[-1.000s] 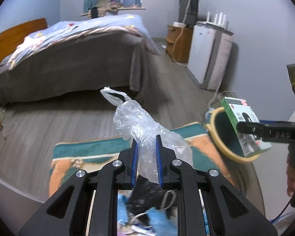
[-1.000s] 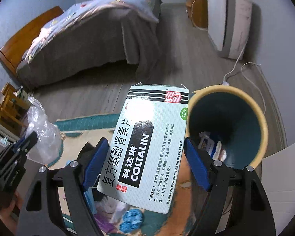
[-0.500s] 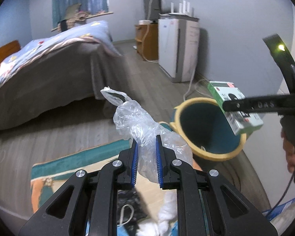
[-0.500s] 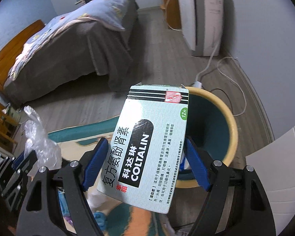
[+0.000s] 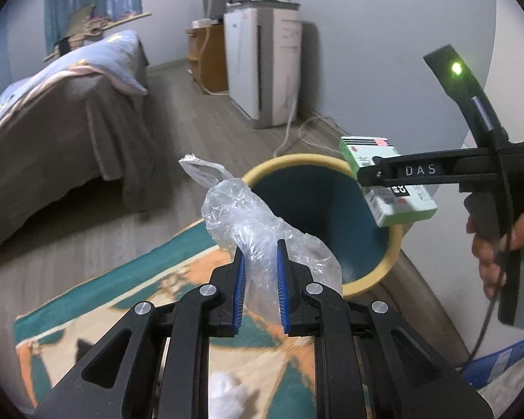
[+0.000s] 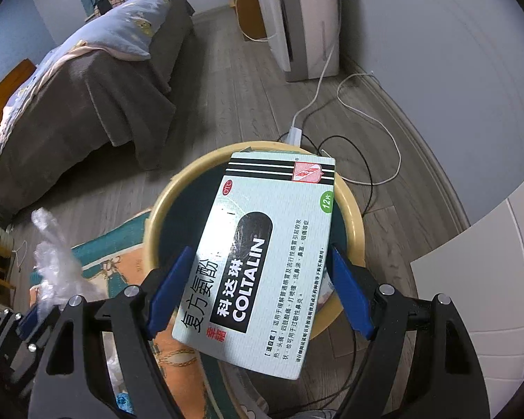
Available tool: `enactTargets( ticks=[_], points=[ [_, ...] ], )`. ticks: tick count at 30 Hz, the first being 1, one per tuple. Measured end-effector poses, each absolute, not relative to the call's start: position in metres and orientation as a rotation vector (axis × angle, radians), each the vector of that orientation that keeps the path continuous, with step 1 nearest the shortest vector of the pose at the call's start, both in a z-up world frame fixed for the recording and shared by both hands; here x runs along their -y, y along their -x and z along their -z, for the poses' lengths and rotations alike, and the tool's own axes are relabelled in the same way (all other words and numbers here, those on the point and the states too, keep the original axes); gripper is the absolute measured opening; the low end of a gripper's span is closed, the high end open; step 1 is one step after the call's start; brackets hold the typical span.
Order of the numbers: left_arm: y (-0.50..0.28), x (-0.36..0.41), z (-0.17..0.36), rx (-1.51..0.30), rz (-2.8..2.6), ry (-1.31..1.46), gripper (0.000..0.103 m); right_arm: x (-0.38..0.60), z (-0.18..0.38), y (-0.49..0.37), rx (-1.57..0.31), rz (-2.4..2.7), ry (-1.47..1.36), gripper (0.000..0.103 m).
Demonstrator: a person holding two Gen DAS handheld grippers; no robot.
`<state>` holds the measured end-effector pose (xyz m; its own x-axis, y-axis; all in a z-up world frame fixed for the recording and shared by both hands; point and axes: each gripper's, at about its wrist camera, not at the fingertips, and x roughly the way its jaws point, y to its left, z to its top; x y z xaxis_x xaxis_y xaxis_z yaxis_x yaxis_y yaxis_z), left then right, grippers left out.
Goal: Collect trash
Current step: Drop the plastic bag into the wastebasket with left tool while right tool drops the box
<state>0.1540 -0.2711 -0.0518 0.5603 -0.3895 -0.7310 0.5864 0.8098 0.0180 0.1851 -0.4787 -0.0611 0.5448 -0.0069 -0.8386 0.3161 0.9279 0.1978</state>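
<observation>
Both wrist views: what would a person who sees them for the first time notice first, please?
In the right wrist view, the medicine box printed COLTALIN fills the middle, clamped in the right gripper directly above the open trash bin with its yellow rim. In the left wrist view, the crumpled clear plastic bag stands up out of the left gripper, just before the same bin. Behind both lies a bed on a wooden floor.

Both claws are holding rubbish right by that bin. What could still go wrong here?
The medicine box in the right gripper hangs over the bin near its rim; released askew, it might clip the edge and fall outside. The light plastic bag in the left gripper sits short of the opening and could drift onto the rug.
</observation>
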Motion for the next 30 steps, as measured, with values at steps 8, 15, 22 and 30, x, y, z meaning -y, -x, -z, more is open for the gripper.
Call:
enactTargets(
  ticks=[8, 15, 22, 30],
  points=[
    [-0.168, 0.314, 0.067, -0.783, 0.609, -0.368, 0.063, 0.491, 0.067, -0.189, -0.958, 0.193, -0.4, 0.082],
    [-0.168, 0.293, 0.059, -0.766, 0.573, -0.327, 0.085, 0.496, 0.069, -0.191, -0.962, 0.186, -0.443, 0.092],
    [-0.158, 0.236, 0.04, -0.79, 0.461, -0.257, 0.094, 0.483, 0.061, -0.192, -0.966, 0.174, -0.425, 0.097],
    [-0.128, 0.159, 0.001, -0.752, 0.34, -0.237, 0.096, 0.445, 0.037, -0.187, -0.948, 0.136, -0.323, 0.097]
  ],
)
